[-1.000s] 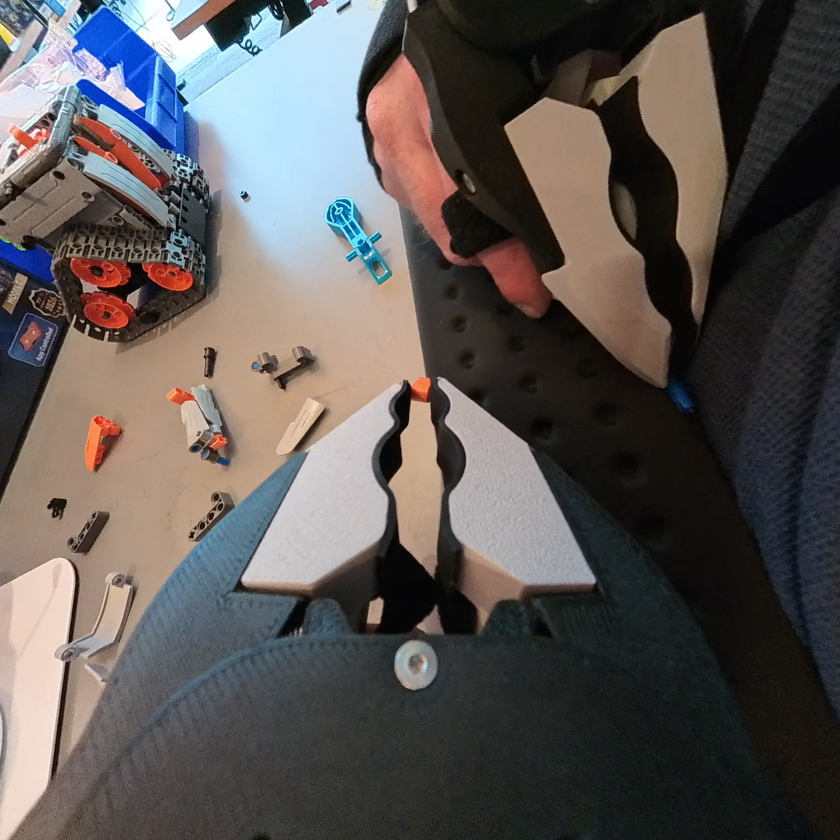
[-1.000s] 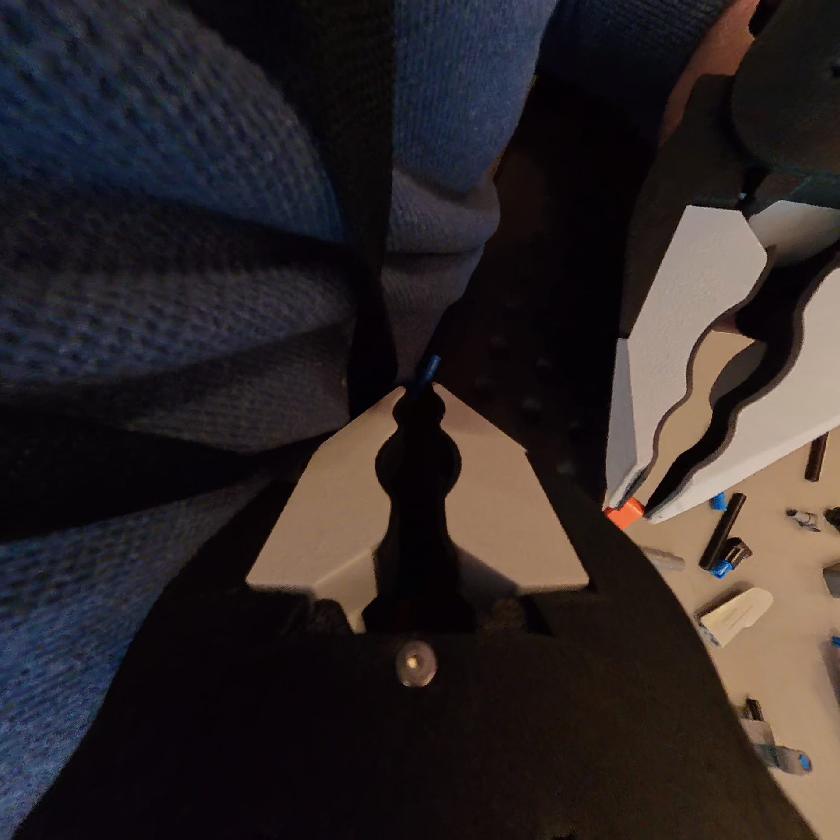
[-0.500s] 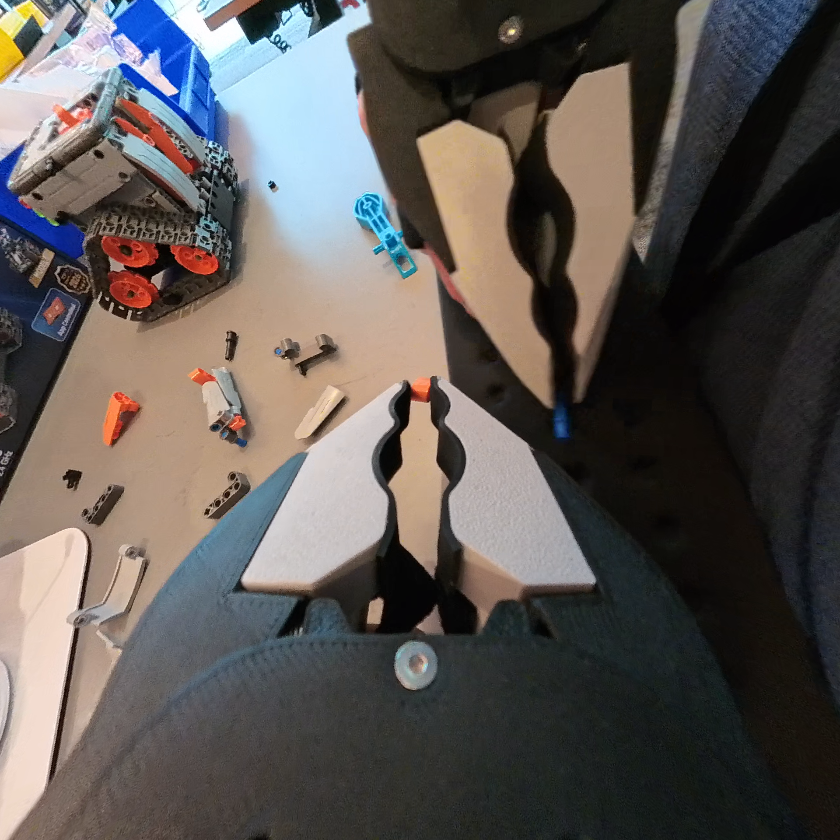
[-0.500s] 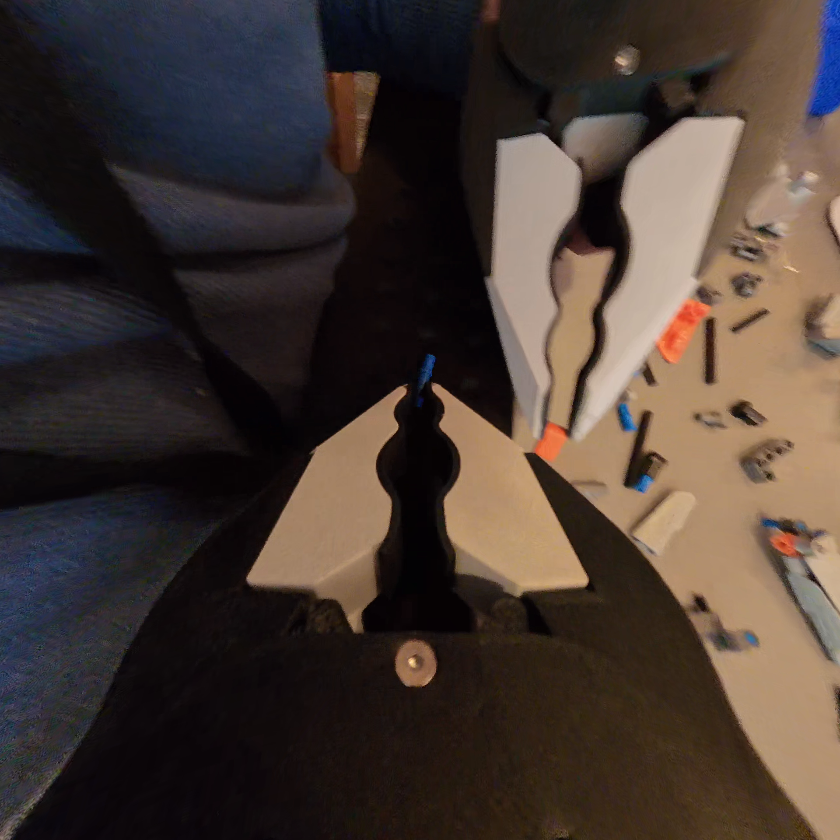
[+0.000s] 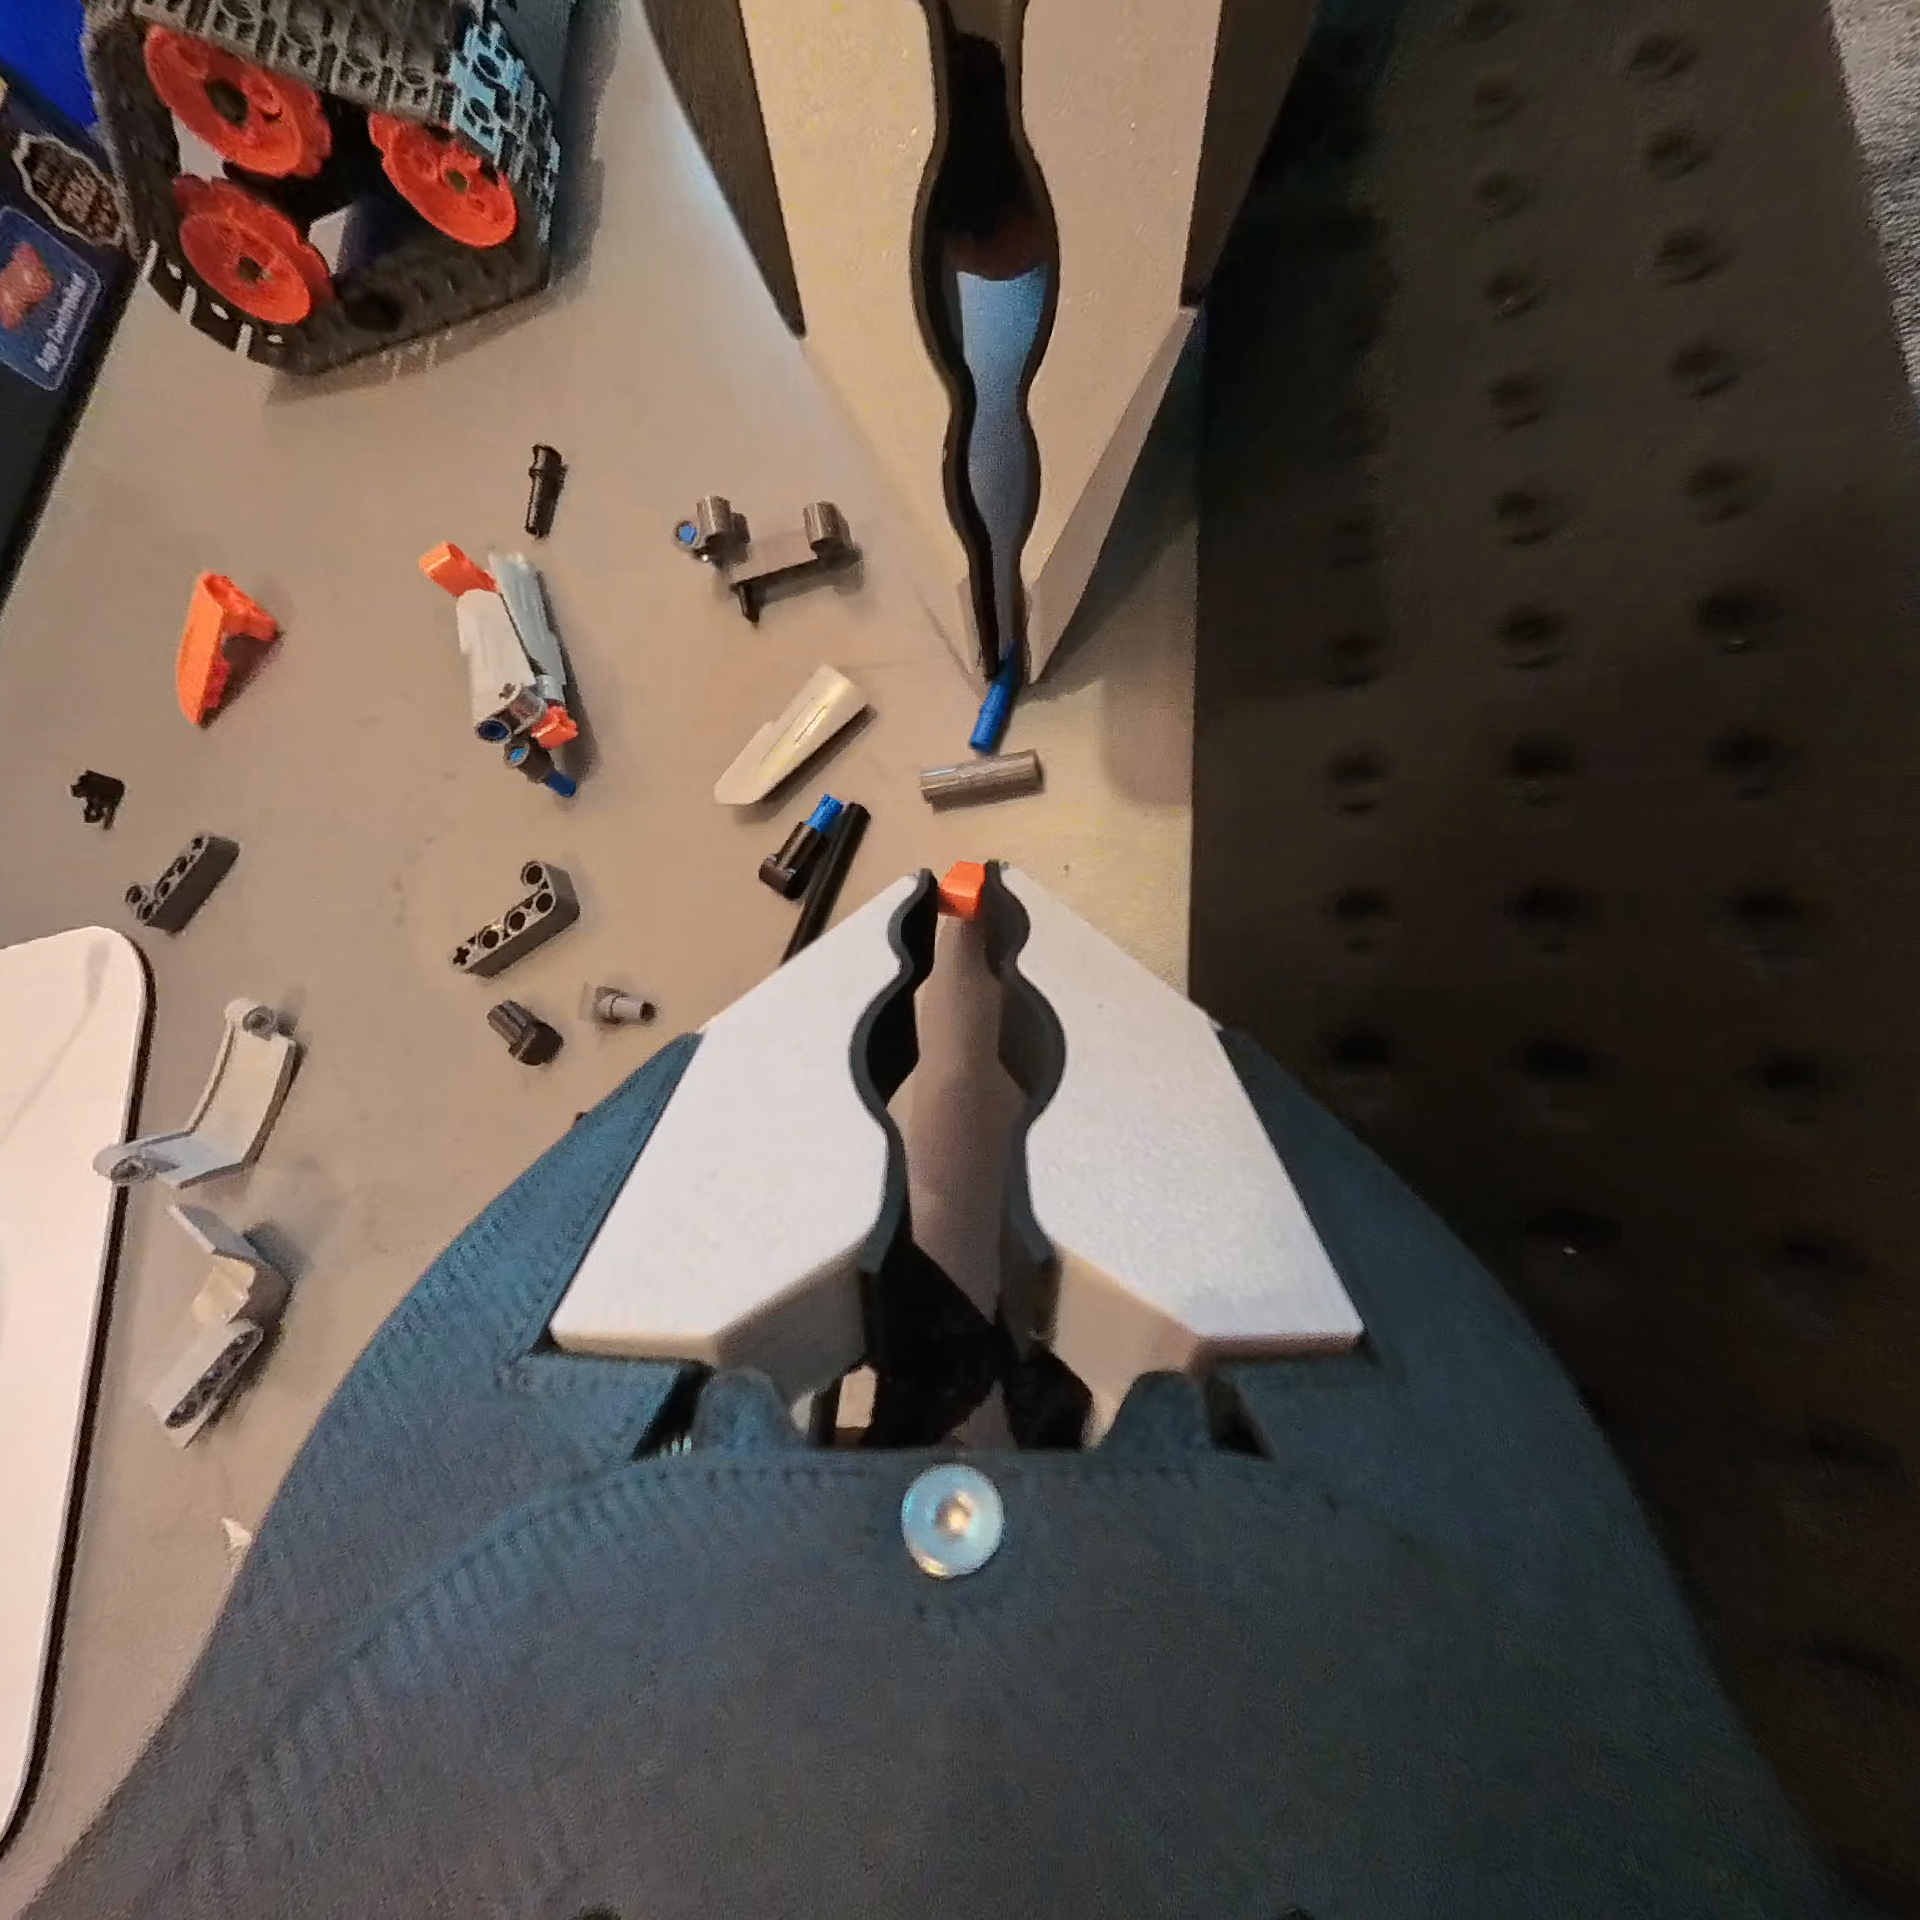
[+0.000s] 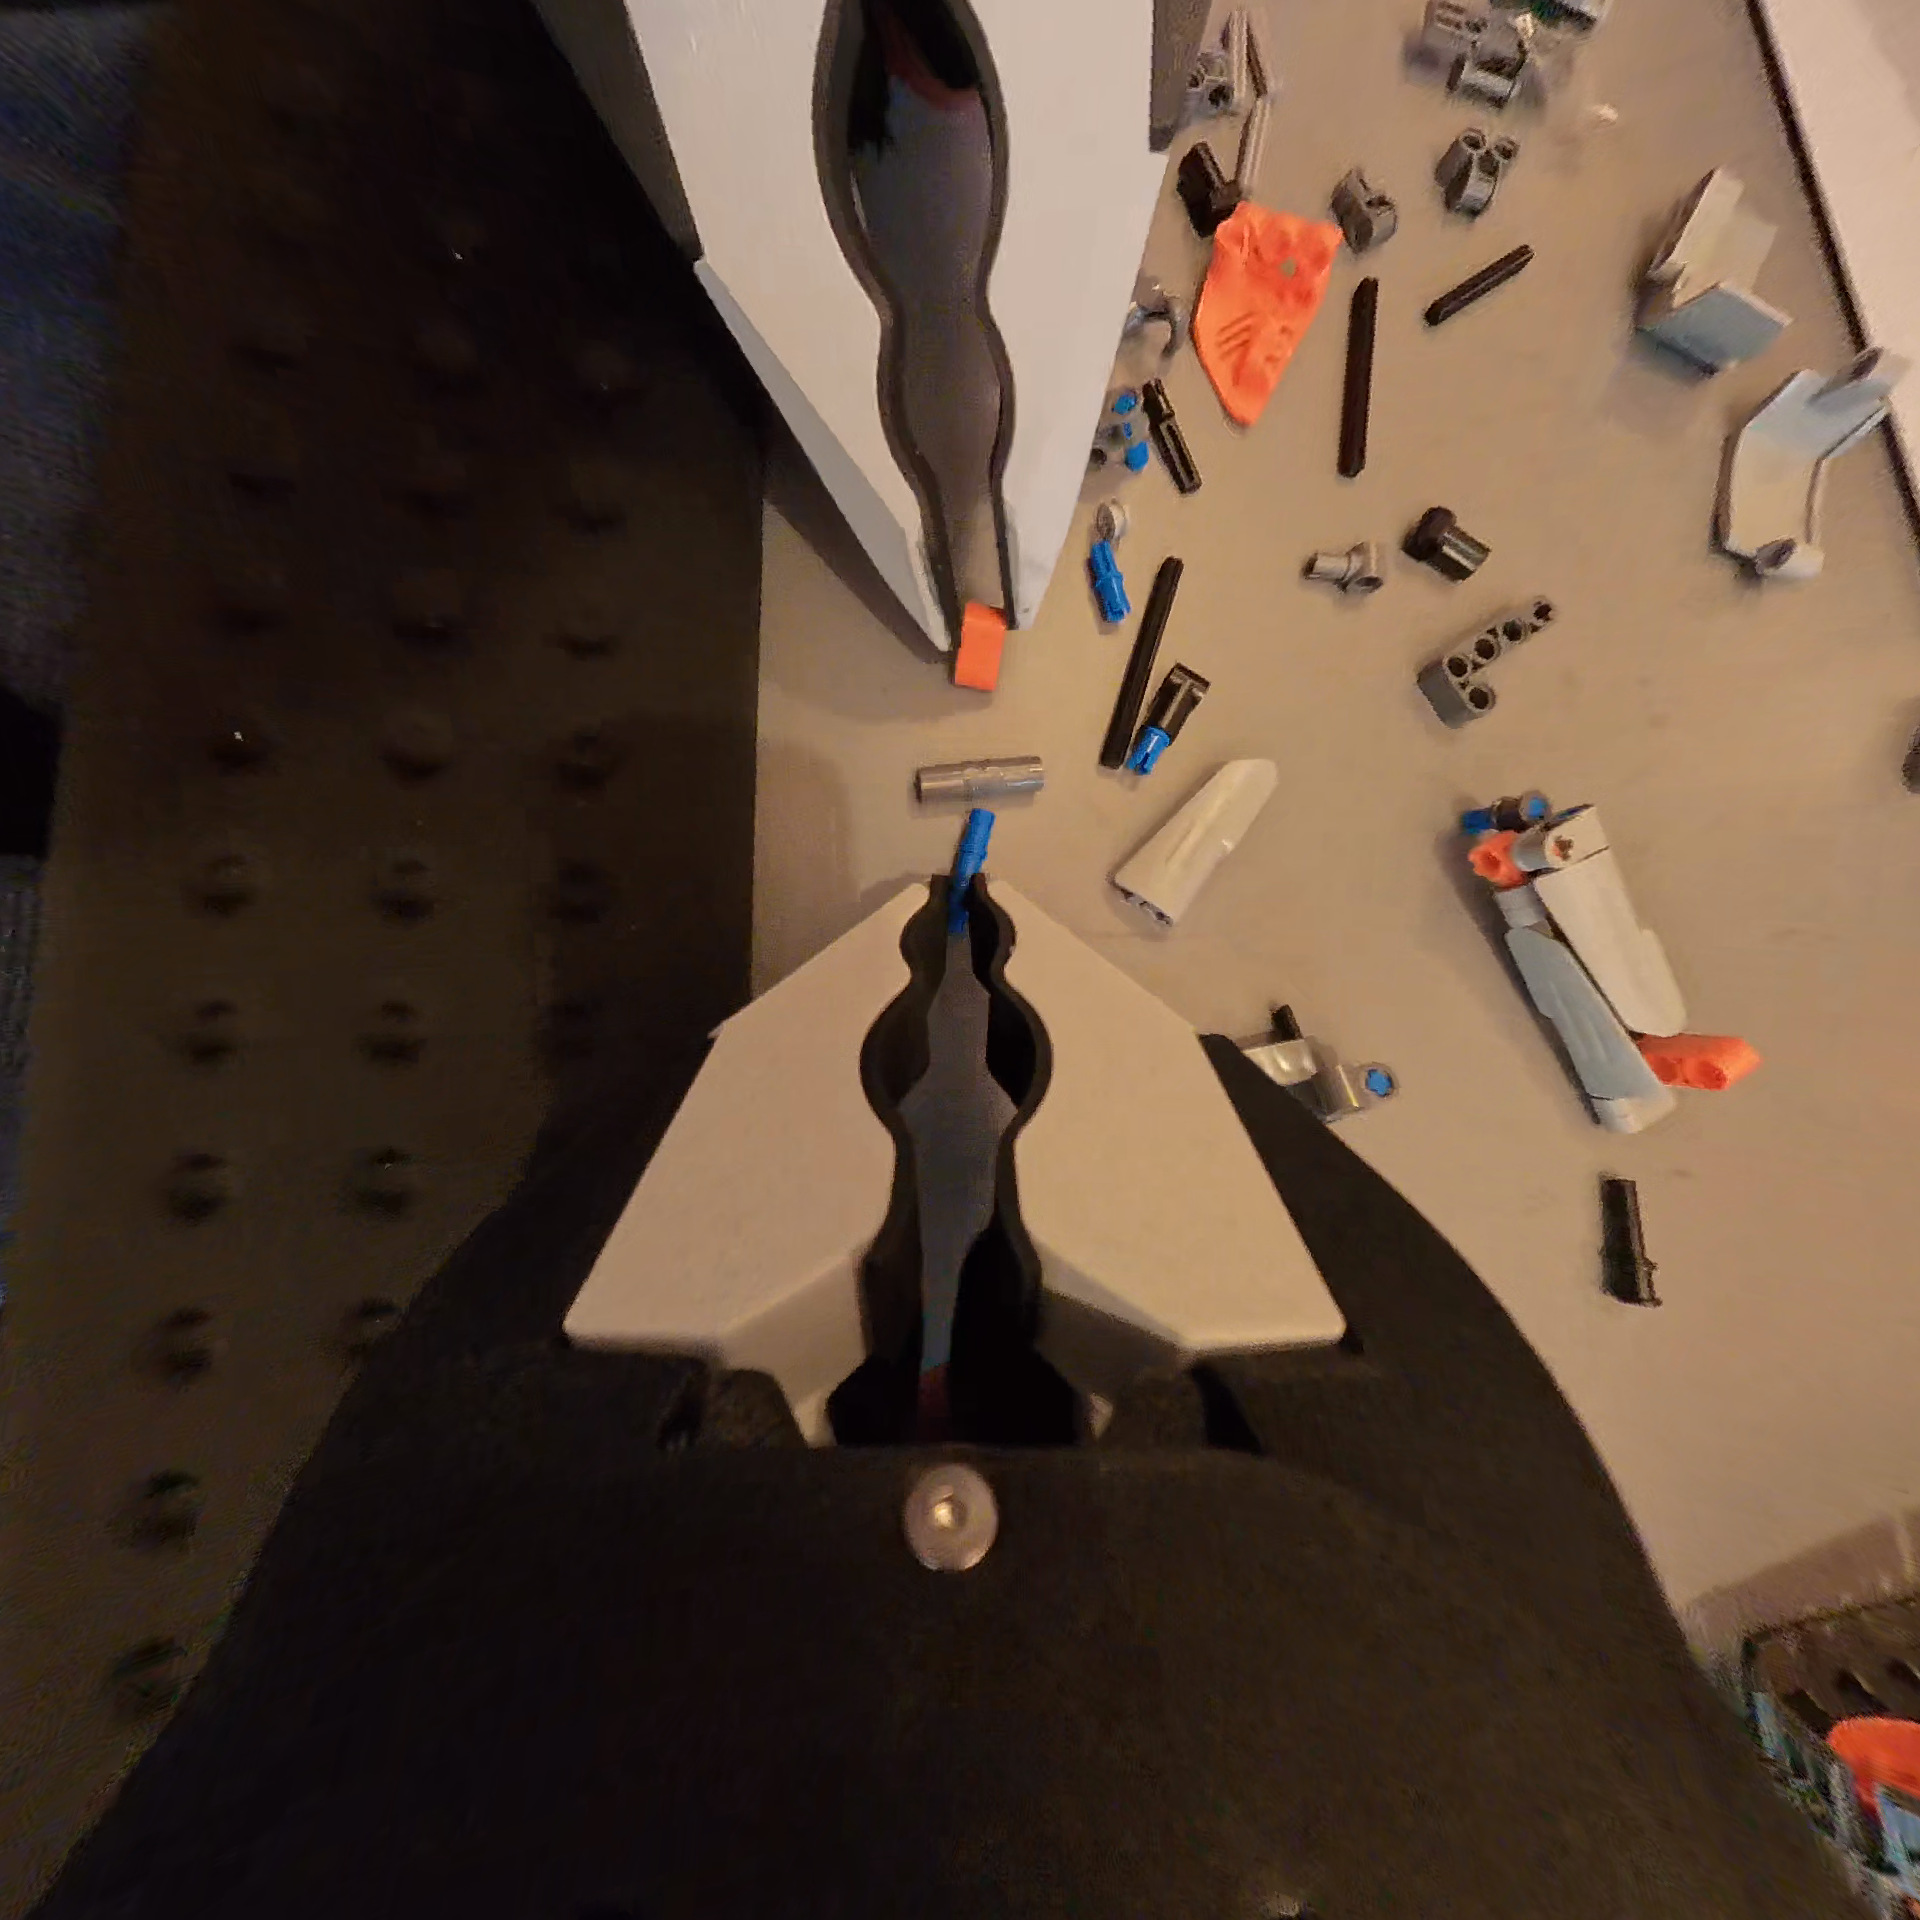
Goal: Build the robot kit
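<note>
My left gripper [image 5: 958,883] is shut on a small orange brick piece [image 5: 960,891] at its tips, just above the beige table. My right gripper [image 6: 964,891] is shut on a thin blue pin [image 6: 968,847] that sticks out past its tips. The two grippers face each other tip to tip. A short grey connector tube [image 5: 979,777] lies on the table between them; it also shows in the right wrist view [image 6: 979,779], just beyond the blue pin. The right gripper [image 5: 1000,665] shows in the left wrist view, and the left gripper [image 6: 982,623] in the right wrist view.
Loose brick parts lie scattered: a white curved panel [image 5: 792,734], a black axle with a blue pin [image 5: 812,852], an orange panel [image 6: 1259,307], a grey L-beam [image 5: 516,918]. A tracked vehicle with orange wheels [image 5: 322,177] stands far left. A black perforated seat [image 5: 1558,727] borders the table. Left tips to right tips: about 5 centimeters.
Both grippers have come down from over the black seat to the table and now point at each other over the grey tube. Each still holds its piece.
</note>
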A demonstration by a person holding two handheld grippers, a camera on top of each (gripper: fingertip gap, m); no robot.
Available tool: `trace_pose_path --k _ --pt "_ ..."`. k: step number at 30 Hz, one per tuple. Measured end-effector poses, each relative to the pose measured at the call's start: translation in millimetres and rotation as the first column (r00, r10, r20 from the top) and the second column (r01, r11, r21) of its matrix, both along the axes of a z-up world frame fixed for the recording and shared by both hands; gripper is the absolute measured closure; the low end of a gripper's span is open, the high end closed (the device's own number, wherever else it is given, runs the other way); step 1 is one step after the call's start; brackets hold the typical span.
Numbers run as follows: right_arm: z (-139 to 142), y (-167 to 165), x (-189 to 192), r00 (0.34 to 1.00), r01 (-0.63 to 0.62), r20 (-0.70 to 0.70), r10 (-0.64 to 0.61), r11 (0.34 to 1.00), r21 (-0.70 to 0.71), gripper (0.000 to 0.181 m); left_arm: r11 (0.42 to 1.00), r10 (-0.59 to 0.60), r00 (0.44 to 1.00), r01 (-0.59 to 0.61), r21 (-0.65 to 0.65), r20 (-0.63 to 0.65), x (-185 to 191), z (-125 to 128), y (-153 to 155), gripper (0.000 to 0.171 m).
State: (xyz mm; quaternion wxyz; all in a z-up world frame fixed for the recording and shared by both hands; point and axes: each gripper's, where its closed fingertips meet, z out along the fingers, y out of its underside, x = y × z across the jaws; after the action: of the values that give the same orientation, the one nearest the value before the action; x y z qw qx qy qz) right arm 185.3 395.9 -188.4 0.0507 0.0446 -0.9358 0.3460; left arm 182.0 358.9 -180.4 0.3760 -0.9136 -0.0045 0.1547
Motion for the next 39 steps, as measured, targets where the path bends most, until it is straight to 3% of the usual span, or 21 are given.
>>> trace_pose_path --k 10,17,20,25,29,31,39 --pt "-1 6 -4 0.998 0.039 0.046 -0.04 0.999 0.035 0.171 1.0 0.02 1.0 -0.02 -0.016 0.016 -3 -4 -2 0.162" --pt "7 -6 19 0.981 -0.004 0.192 0.011 0.999 -0.034 0.169 0.999 0.029 1.0 -0.029 -0.025 0.011 -4 -4 -6 0.162" --pt "10 -1 -2 0.999 0.004 0.053 -0.002 1.0 -0.021 0.169 0.999 0.038 0.999 -0.038 -0.02 0.007 -6 -2 -9 0.161" --pt "4 -5 -10 0.987 -0.137 -0.082 0.139 0.99 0.03 0.163 0.998 0.041 0.999 -0.041 -0.038 0.02 -8 -4 -14 0.154" --pt "1 -7 -9 0.975 -0.218 -0.045 0.219 0.975 0.04 0.164 0.998 0.037 0.999 -0.035 -0.051 0.036 -7 -7 -16 0.153" --pt "-1 -8 -7 0.971 -0.239 0.0 0.239 0.97 0.039 0.174 0.998 0.034 0.998 -0.031 -0.049 0.049 -6 -7 -16 0.153" --pt "-1 -10 -5 0.984 -0.158 0.083 0.158 0.987 -0.008 0.179 0.998 0.019 0.998 -0.016 -0.062 0.058 -7 -8 -18 0.161"
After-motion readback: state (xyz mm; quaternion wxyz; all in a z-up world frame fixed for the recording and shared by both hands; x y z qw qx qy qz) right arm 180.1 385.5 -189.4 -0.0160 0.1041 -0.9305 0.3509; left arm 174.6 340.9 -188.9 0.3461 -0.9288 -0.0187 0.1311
